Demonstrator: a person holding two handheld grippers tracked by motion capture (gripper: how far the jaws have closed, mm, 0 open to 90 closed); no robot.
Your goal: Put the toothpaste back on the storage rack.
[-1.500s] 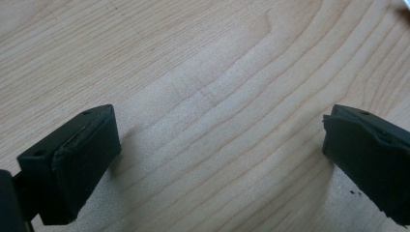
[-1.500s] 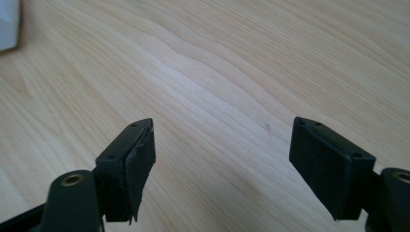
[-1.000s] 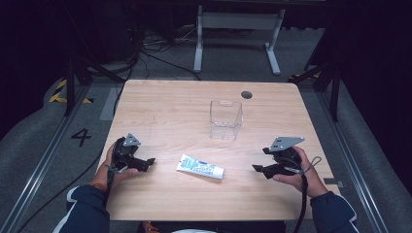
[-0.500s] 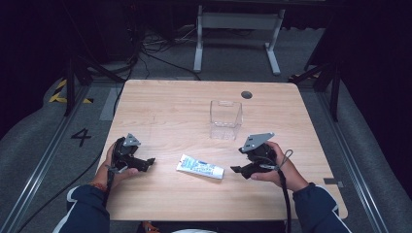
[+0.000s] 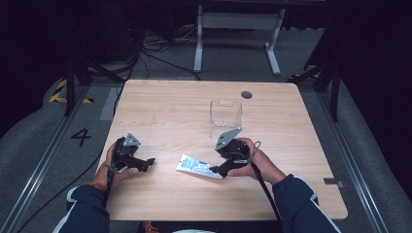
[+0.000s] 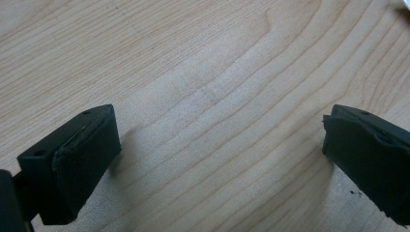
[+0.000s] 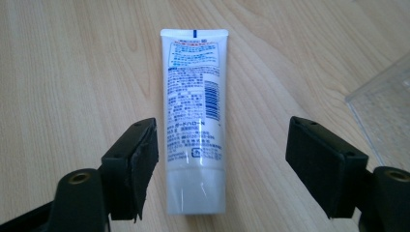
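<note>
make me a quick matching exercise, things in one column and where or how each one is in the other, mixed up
Things:
1. white tube
2. clear plastic box
3. left hand-held gripper
4. right hand-held gripper

States:
a. jaws open over bare wood
b. lying flat, cap toward the person
c. jaws open on either side of the tube
d. standing empty beyond the tube

Pairs: 1-b, 2-d, 3-a, 4-c

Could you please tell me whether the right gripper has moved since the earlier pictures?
Yes. The right gripper has slid leftward across the wooden table, away from its right edge, to the white printed plastic tube, which now lies between its open fingers.
</note>
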